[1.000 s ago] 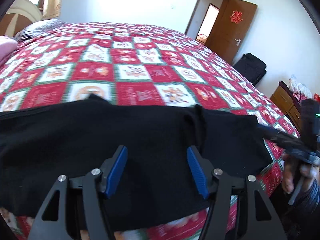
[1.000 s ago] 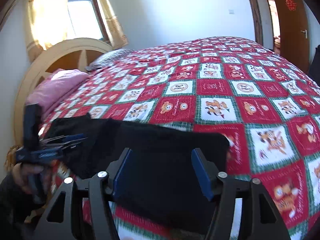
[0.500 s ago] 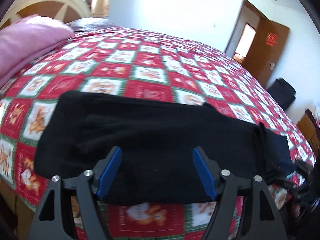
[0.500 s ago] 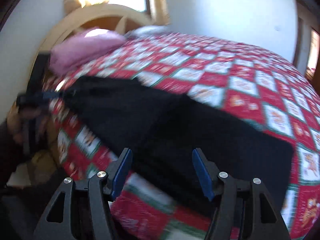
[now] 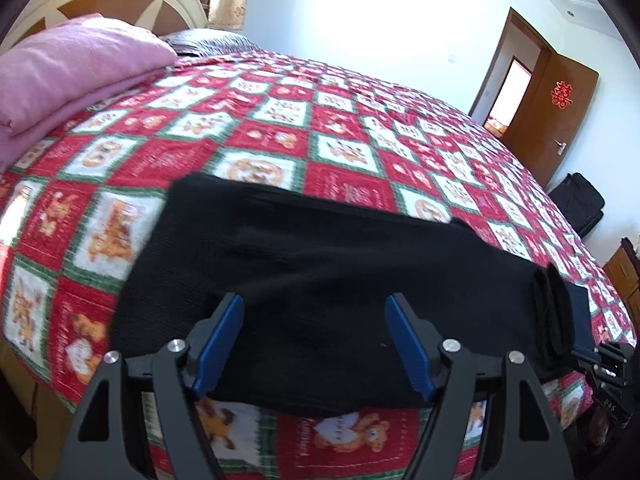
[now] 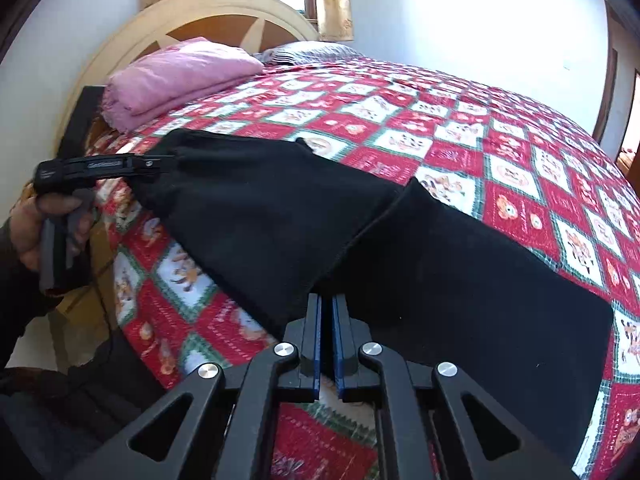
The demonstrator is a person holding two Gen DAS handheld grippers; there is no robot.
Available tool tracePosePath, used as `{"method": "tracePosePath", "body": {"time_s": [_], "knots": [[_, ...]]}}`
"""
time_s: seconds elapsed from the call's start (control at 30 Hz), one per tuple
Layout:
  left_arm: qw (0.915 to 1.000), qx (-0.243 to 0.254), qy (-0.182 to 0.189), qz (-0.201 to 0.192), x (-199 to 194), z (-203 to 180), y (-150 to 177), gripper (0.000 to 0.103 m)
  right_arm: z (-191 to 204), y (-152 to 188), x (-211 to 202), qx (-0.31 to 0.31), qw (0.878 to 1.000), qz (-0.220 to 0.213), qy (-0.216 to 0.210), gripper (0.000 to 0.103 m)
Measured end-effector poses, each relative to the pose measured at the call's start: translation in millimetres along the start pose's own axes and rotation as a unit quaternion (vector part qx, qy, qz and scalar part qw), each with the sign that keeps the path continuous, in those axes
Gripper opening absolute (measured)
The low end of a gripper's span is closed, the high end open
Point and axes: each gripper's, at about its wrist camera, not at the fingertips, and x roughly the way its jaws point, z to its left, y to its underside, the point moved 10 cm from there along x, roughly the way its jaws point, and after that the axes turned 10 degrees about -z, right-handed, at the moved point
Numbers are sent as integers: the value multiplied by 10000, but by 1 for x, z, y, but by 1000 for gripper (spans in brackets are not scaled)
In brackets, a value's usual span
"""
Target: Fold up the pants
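Note:
Black pants point(image 5: 320, 280) lie lengthwise along the near edge of a bed with a red, white and green checked quilt point(image 5: 340, 120). My left gripper point(image 5: 316, 344) is open over the pants' near edge, holding nothing. In the right wrist view the pants point(image 6: 260, 208) show an upper layer folded over a lower one. My right gripper point(image 6: 327, 304) is shut, its blue pads pinched on the near corner of that upper layer. The right gripper also shows at the pants' right end in the left wrist view point(image 5: 592, 354). The left gripper point(image 6: 160, 162) appears at the pants' far left end.
Folded pink bedding point(image 5: 72, 68) and a grey pillow point(image 6: 308, 50) lie by the cream headboard point(image 6: 224, 12). A brown door point(image 5: 560, 108) stands open at the right. A black bag point(image 5: 580, 204) and a wooden cabinet point(image 5: 624, 276) stand beyond the bed.
My right gripper has closed on the pants' edge; it was open before. Both views have swung left toward the headboard. My left gripper stays open.

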Motion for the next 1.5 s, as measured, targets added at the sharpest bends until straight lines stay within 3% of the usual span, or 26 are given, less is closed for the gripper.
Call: {"method": "tracePosePath", "body": {"time_s": [0.1,0.17,0.2,0.23,0.27,0.3,0.43,0.57,0.83,0.93,1.0,1.03,1.1,1.13,1.2,1.5], "knots": [[9998,-3,-162,-109,-2,14,-5,76,-3,17,19,-72,9992,360,129,5],[9991,38,-358,-205,-5,27,-9,78,-2,18,19,-73,9997,206,71,8],[9986,58,-466,-232,-4,34,-10,82,0,18,17,-138,9997,214,44,20],[9976,70,-623,-289,-6,45,-13,83,4,18,15,-213,9994,274,-15,46],[9971,66,-684,-337,-7,51,-14,83,7,17,11,-255,9993,272,-86,59],[9965,60,-746,-380,-7,60,-15,83,9,14,6,-238,9995,154,-168,64],[9963,-55,-769,-386,-4,83,-11,81,5,8,-7,-15,9994,-125,-308,64],[9980,-424,-324,-335,5,83,-5,56,-12,6,-6,339,9990,-243,-144,64],[9977,-518,-184,-406,20,79,-4,61,-29,12,1,803,9966,-187,-21,64],[9981,-207,-356,-452,25,72,-4,63,-29,12,1,813,9965,-195,-6,64],[9981,-156,-404,-436,26,71,-5,57,-28,11,0,779,9967,-220,15,64],[9984,-202,-331,-405,24,72,-6,53,-28,11,-1,768,9968,-234,19,64],[9988,-288,-75,-384,19,70,-7,27,-28,9,-4,755,9967,-298,31,64],[9988,-304,53,-370,17,66,-8,24,-29,7,-5,754,9966,-331,44,64],[9989,-221,62,-397,13,61,-10,22,-32,5,-8,794,9960,-398,72,64],[9865,-1056,960,-806,-16,49,-36,22,-59,-2,-19,1125,9915,-554,347,64]]}}
